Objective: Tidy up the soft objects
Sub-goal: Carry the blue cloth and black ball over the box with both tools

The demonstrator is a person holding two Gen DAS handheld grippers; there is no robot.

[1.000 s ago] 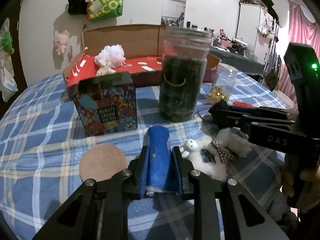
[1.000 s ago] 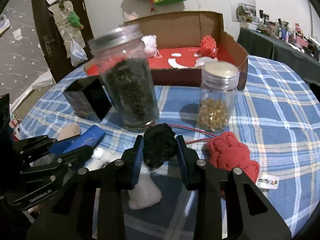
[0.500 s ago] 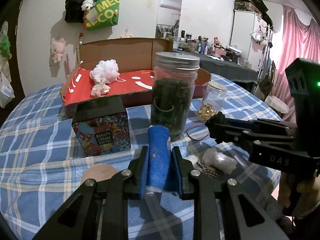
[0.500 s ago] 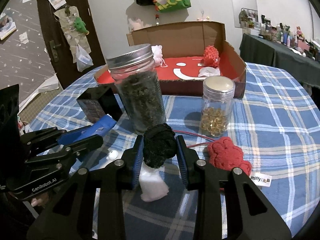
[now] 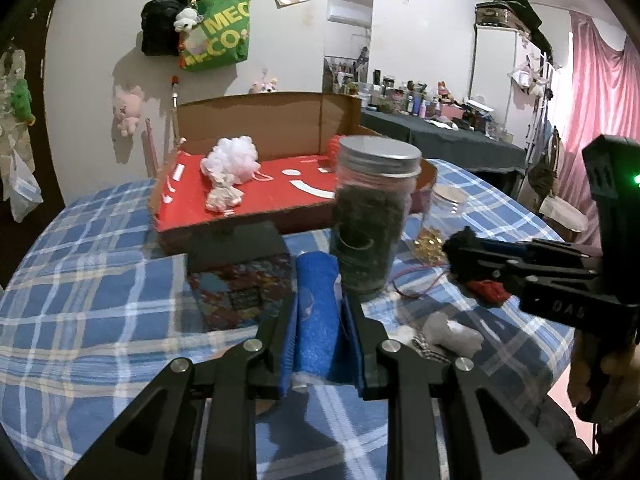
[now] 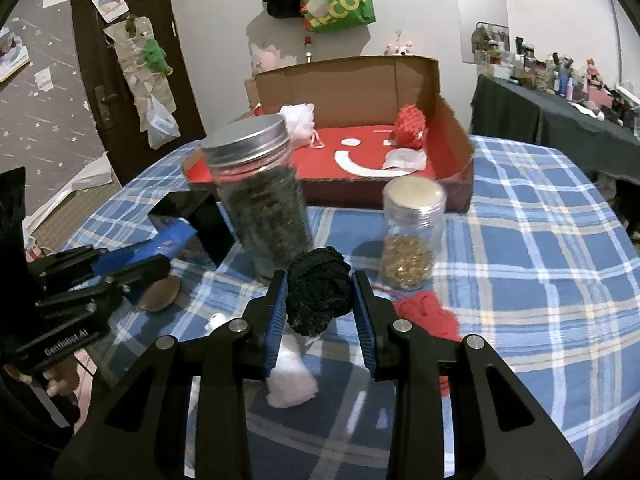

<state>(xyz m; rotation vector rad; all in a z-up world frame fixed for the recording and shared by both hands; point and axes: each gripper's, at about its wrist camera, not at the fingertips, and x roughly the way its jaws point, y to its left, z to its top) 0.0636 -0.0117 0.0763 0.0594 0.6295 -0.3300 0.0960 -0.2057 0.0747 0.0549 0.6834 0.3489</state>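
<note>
Both hands are lifting now! The left gripper (image 5: pixel 318 320) stays clamped on the blue cloth (image 5: pixel 317 300), the right gripper (image 6: pixel 320 300) squeezes the black pompom (image 6: pixel 319 291); both have risen clear of the tablecloth (image 6: pixel 540 240). Next stop, likely the cardboard box (image 6: pixel 452 148) behind the jars.

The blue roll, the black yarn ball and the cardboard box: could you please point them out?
blue roll (image 5: pixel 318 312), left wrist view, its middle.
black yarn ball (image 6: pixel 318 290), right wrist view, its middle.
cardboard box (image 6: pixel 348 92), right wrist view, back wall.
</note>
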